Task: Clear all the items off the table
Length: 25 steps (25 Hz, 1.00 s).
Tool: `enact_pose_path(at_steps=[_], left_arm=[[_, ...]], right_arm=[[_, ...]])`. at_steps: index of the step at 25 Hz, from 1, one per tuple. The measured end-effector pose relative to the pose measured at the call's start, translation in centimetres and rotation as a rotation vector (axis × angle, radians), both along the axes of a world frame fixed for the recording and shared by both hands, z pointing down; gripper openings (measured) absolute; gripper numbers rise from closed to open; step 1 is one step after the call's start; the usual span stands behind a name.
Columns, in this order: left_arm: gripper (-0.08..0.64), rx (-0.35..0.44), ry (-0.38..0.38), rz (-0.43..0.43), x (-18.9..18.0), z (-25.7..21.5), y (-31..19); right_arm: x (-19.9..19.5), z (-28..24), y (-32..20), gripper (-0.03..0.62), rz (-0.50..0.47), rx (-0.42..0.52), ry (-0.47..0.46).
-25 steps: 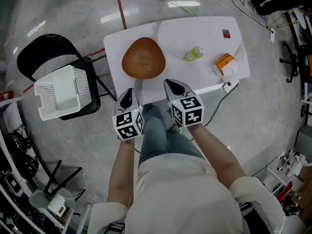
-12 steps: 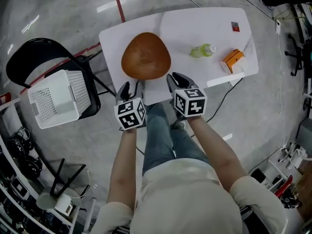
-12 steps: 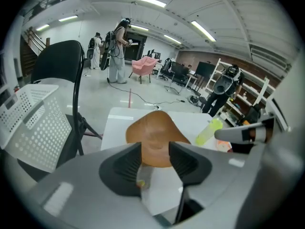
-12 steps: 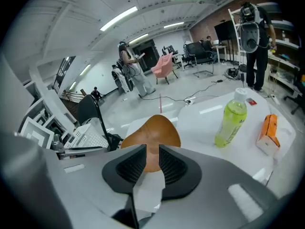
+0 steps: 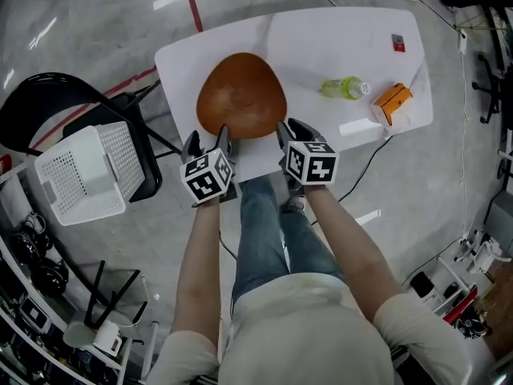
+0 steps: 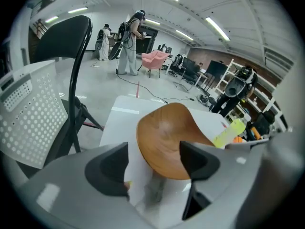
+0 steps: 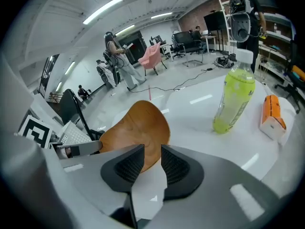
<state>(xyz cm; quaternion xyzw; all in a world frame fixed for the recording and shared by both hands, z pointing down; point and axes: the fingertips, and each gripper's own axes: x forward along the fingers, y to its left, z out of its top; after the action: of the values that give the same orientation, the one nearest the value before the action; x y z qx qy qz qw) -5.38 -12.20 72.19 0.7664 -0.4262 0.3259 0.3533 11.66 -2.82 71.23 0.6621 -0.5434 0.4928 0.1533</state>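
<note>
**Two hand-held grippers at the near rim of a wooden bowl on a white table.**
The bowl (image 5: 240,95) lies straight ahead of both grippers near the table (image 5: 321,42) edge, its long axis running away from the person. The left gripper (image 5: 207,140) and right gripper (image 5: 292,128) flank its near rim, about equally close. The left jaws have just been opening and stand wide, with the rim ahead between them, unpressed. The right jaws, also just opening, show a narrow gap holding nothing. Only the head view shows the basket (image 5: 80,171); the right gripper view shows the bottle (image 7: 236,94) upright.
</note>
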Motion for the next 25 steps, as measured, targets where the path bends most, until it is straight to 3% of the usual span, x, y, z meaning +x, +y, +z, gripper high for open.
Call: enact_pose_path(at_steps=[13,21,25], left_arm=[[0.322,-0.051,-0.003,-0.035,0.9,4.4,-4.1],[0.237,-0.076,-0.024,-0.032,1.3,6.3,-5.0],[0.152,-0.072,-0.035,-0.004,1.7,6.4,-5.1]], right_arm=[[0.8,5.4,-1.4,0.135,0.071,-0.079,-0.034],[0.7,7.6,-2.3,0.132,0.072,-0.118,-0.043],[1.0,7.8,-2.3,0.075,0.102,-0.133,-0.029]])
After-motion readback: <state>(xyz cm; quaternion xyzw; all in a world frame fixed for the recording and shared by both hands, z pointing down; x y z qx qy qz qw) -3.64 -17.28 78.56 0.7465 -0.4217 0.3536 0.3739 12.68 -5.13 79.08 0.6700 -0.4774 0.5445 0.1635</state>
